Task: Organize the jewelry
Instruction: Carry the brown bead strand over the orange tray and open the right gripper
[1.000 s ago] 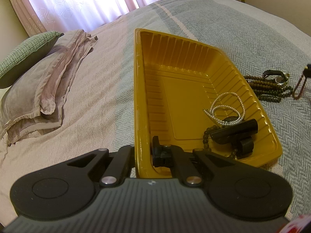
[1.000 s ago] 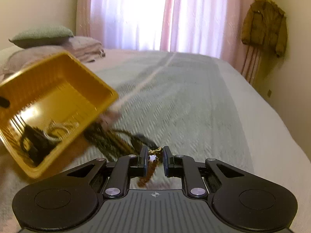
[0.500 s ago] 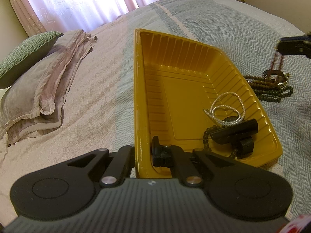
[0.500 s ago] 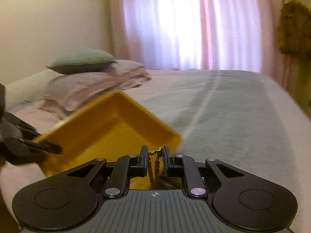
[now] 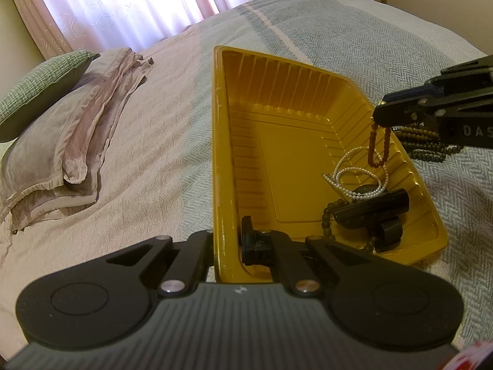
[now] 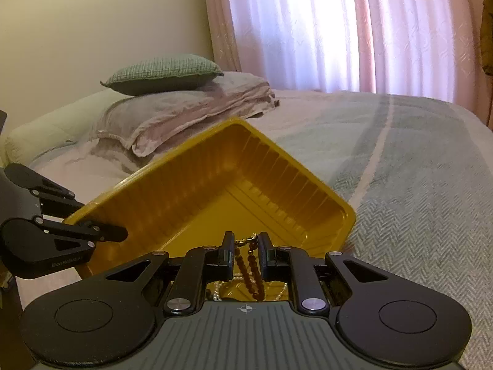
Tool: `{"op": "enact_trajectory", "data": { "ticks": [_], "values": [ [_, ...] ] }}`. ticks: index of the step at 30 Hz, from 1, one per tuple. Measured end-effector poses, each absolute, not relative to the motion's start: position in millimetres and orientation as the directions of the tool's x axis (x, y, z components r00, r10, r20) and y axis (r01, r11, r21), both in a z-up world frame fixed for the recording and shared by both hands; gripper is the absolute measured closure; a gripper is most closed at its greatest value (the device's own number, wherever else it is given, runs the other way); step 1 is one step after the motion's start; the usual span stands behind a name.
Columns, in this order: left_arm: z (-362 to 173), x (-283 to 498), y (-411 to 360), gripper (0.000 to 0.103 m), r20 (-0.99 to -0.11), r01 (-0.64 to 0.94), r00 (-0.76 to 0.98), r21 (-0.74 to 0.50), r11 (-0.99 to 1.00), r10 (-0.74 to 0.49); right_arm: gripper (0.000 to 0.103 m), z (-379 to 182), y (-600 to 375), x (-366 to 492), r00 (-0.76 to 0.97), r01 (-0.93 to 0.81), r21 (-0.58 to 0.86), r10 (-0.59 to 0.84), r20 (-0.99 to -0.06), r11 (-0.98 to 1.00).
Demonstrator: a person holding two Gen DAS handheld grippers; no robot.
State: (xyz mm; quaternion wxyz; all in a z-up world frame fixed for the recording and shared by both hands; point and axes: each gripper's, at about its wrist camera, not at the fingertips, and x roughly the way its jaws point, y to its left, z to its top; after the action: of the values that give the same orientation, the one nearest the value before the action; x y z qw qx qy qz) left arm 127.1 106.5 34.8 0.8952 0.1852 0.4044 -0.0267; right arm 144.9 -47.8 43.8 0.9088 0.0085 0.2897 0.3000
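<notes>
The left gripper's fingers were clamped tight on the yellow tray's rim. The right gripper's fingers, barely parted, pinched a red bead bracelet dangling below them over the tray.

- A home bedroom is shown
- A made bed is covered by a grey-green herringbone spread
- At the far left, a green cushion is stacked on a mauve pillow
- A bright window at the far end is screened by pink curtains
- A jacket is hung at the right edge
</notes>
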Motion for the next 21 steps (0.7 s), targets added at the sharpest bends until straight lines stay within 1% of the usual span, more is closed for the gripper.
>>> {"op": "enact_trajectory", "data": {
  "ticks": [9, 10, 11, 12, 13, 15, 21],
  "values": [
    [34.9, 127.8, 106.2, 0.101, -0.734, 0.198, 0.671, 0.309, 0.93, 0.101, 0.087, 38.0, -41.2, 148.3, 0.624, -0.554, 0.2, 0.561, -0.544, 0.808],
    [34.9, 127.7, 106.0, 0.101, -0.734, 0.198, 0.671, 0.31, 0.93, 0.102, 0.084, 37.3, -40.9, 149.0, 0.621, -0.55, 0.204, 0.56, -0.548, 0.81],
    [34.9, 127.7, 105.9, 0.101, -0.734, 0.198, 0.671, 0.31, 0.93, 0.102, 0.077, 36.8, -41.5, 149.2, 0.627, -0.543, 0.202, 0.554, -0.548, 0.815],
    [34.9, 127.7, 105.5, 0.101, -0.735, 0.198, 0.671, 0.31, 0.93, 0.102, 0.053, 36.9, -43.0, 148.5, 0.637, -0.536, 0.197, 0.546, -0.544, 0.821],
    [35.1, 127.8, 105.5, 0.101, -0.735, 0.199, 0.671, 0.309, 0.93, 0.101, 0.039, 37.4, -45.4, 147.3, 0.645, -0.531, 0.197, 0.544, -0.536, 0.824],
    [35.0, 128.0, 105.6, 0.101, -0.735, 0.198, 0.67, 0.308, 0.93, 0.101, 0.039, 39.9, -54.1, 143.8, 0.663, -0.521, 0.208, 0.546, -0.512, 0.828],
    [35.1, 128.2, 105.5, 0.101, -0.733, 0.197, 0.673, 0.308, 0.931, 0.1, 0.039, 40.6, -98.3, 131.7, 0.737, -0.408, 0.209, 0.456, -0.5, 0.889]
  ]
}}
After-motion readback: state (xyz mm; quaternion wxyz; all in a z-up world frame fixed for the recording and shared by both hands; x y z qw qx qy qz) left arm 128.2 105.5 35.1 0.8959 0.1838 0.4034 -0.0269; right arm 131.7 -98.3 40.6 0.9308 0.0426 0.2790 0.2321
